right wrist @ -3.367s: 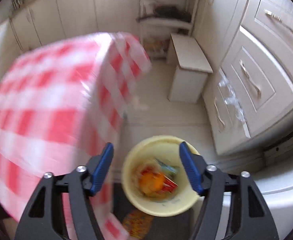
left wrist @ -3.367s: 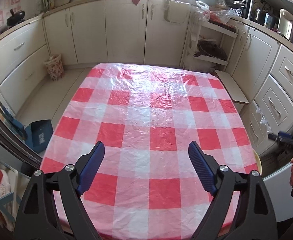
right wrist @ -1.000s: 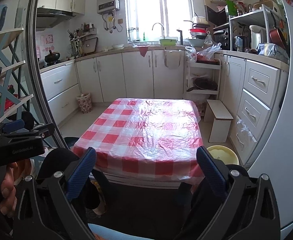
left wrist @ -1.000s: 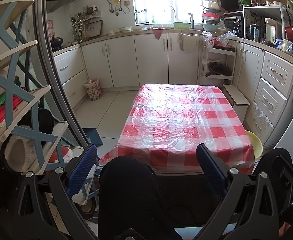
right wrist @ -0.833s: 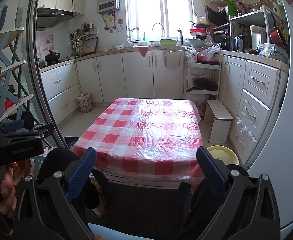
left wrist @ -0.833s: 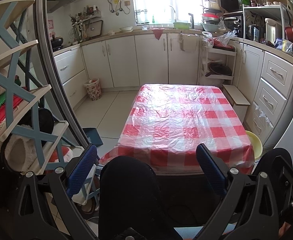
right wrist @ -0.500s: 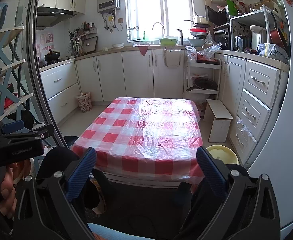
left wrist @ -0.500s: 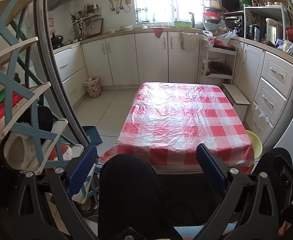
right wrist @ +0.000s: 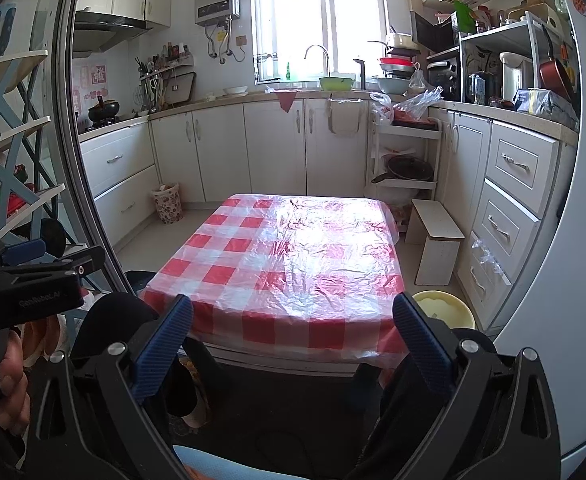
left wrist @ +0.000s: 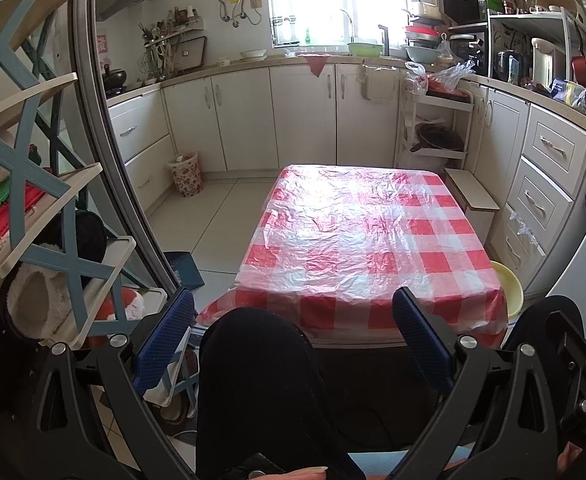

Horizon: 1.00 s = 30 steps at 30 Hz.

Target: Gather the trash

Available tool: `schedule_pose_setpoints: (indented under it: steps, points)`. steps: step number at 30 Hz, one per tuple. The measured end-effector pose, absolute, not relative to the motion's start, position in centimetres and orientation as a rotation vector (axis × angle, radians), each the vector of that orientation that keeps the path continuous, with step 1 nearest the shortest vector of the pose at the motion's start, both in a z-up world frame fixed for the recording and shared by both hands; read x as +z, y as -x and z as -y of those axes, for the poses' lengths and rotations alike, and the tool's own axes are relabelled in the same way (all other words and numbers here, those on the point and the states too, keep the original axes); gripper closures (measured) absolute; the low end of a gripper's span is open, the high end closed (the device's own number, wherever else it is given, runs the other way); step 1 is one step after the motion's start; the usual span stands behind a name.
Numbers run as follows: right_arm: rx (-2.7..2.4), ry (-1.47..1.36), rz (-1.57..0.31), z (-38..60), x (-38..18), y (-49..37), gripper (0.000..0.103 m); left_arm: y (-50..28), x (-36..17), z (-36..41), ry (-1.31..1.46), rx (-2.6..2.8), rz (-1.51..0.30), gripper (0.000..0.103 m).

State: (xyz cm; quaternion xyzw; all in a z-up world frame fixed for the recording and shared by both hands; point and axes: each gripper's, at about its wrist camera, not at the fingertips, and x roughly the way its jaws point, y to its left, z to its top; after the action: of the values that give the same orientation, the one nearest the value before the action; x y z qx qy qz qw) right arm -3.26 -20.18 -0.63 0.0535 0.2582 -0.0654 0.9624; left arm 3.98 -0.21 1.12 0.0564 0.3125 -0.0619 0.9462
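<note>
Beside the table's near right corner, on the floor, sits the yellow bin (right wrist: 445,312), closer to the right gripper (right wrist: 291,338) than to the left gripper (left wrist: 293,336), low and off to the right of both. Both tongs are spread wide and hold nothing, and no trash shows on the checked tablecloth (left wrist: 365,236). Only "GenRobot.AI" reads, printed on the left gripper's body.
</note>
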Motion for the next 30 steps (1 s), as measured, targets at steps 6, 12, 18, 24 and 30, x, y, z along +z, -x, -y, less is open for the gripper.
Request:
schedule_pose_setpoints:
  steps: [6,12,18,24,30]
  points:
    - [-0.132,-0.104,-0.529,20.42,-0.78,3.24,0.007,-3.94,1.12,0.22,-0.115,-0.126,-0.636,0.008]
    - [-0.131,-0.101,-0.529,20.45,-0.78,3.27,0.007,-3.86,1.2,0.27,-0.116,-0.125,-0.634,0.008]
    - [-0.136,-0.102,-0.526,20.68,-0.75,3.37,0.007,-3.79,1.23,0.28,-0.116,-0.126,-0.633,0.008]
    - [-0.134,-0.096,-0.525,20.77,-0.77,3.39,0.007,-3.66,1.37,0.34,-0.124,-0.127,-0.629,0.008]
    - [-0.132,-0.094,-0.529,20.89,-0.78,3.38,0.007,-3.61,1.34,0.4,-0.122,-0.126,-0.629,0.008]
